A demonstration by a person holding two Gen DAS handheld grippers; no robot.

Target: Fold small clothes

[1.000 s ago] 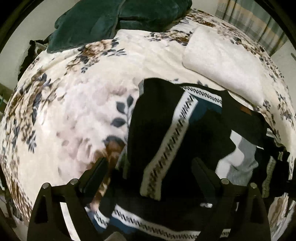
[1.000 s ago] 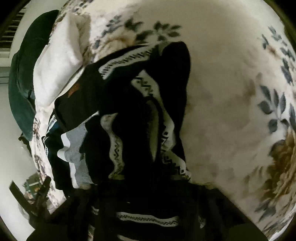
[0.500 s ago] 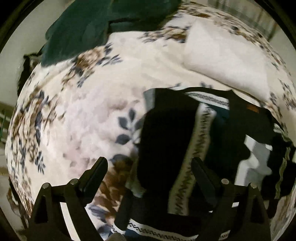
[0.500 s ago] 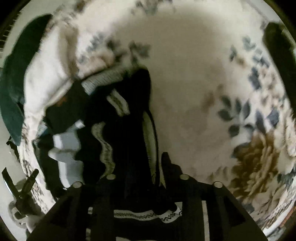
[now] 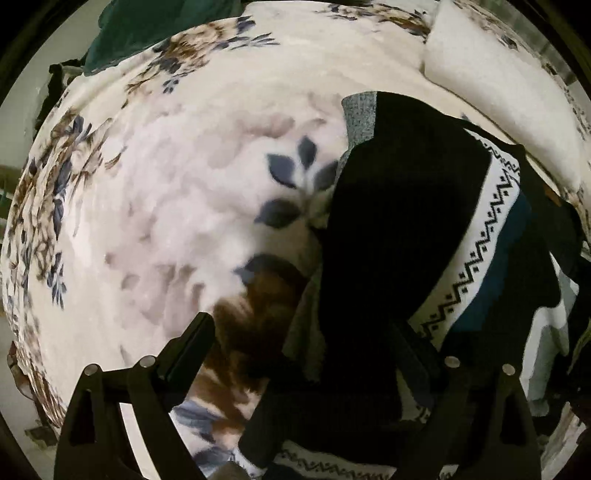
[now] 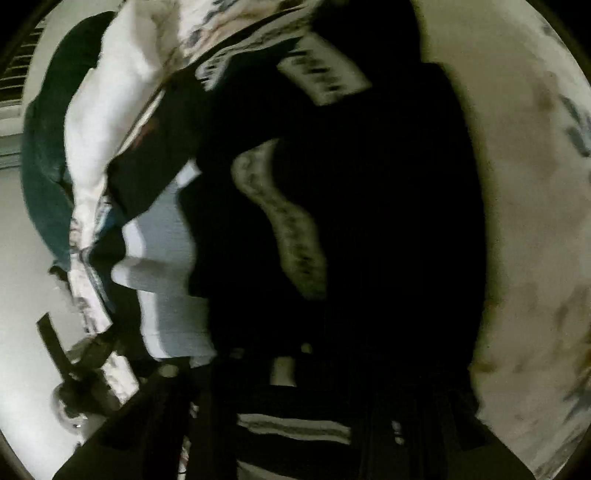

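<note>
My left gripper hangs with its jaws wide apart over the bed, one finger above the floral blanket, the other lost against the black patterned sweater, which nothing there pinches. Half a second back the sweater lay farther up the left wrist view; now it fills the right half and looms larger, the blanket's blue leaves closer too. My right gripper sits buried in dark knit, its jaws closing, the sweater's cloth between them (the blur hides whether the pads bite). In that view the sweater has swollen from a central strip to nearly the whole frame. Beyond the sweater lie a white folded cloth and, farther, a dark green throw at the blanket's far edge. Pale wall shows past the bedside.
</note>
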